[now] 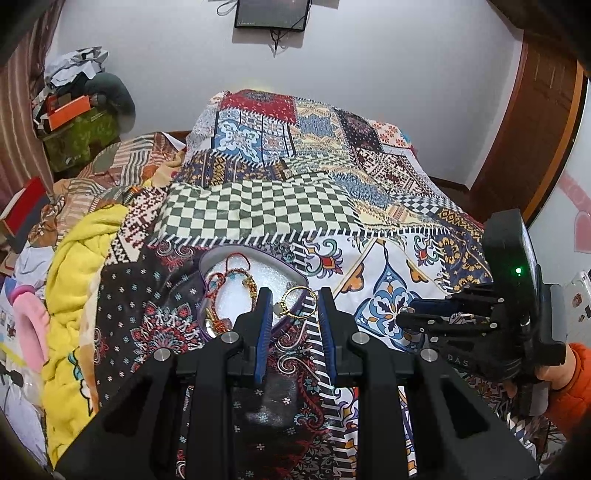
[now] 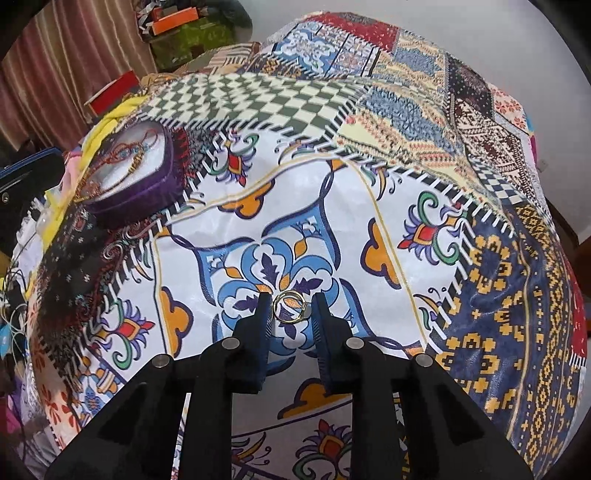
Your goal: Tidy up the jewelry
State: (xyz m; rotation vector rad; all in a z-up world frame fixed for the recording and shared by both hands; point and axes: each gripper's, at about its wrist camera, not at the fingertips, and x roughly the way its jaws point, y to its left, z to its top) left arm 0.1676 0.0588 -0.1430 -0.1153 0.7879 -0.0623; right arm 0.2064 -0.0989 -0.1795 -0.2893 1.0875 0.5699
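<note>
A purple jewelry box (image 1: 207,266) with a white lining lies open on the patchwork bedspread (image 1: 258,206); red cord bracelets (image 1: 216,284) and a gold chain (image 1: 251,286) rest inside. My left gripper (image 1: 294,308) is shut on a gold ring (image 1: 297,301) with a pale stone, held over the box's near rim. To the right, my right gripper (image 2: 290,308) is low over the blue flower print and pinches a second gold ring (image 2: 291,307) between its fingertips. I cannot tell whether that ring is lifted off the cloth. In the right wrist view the box (image 2: 147,192) sits far to the left.
A yellow blanket (image 1: 81,280) and heaped clothes lie left of the box. The right gripper (image 1: 406,315) is held by a hand in an orange sleeve (image 1: 569,387) at the right. A wooden door (image 1: 532,122) stands beyond, and a screen (image 1: 271,13) hangs on the far wall.
</note>
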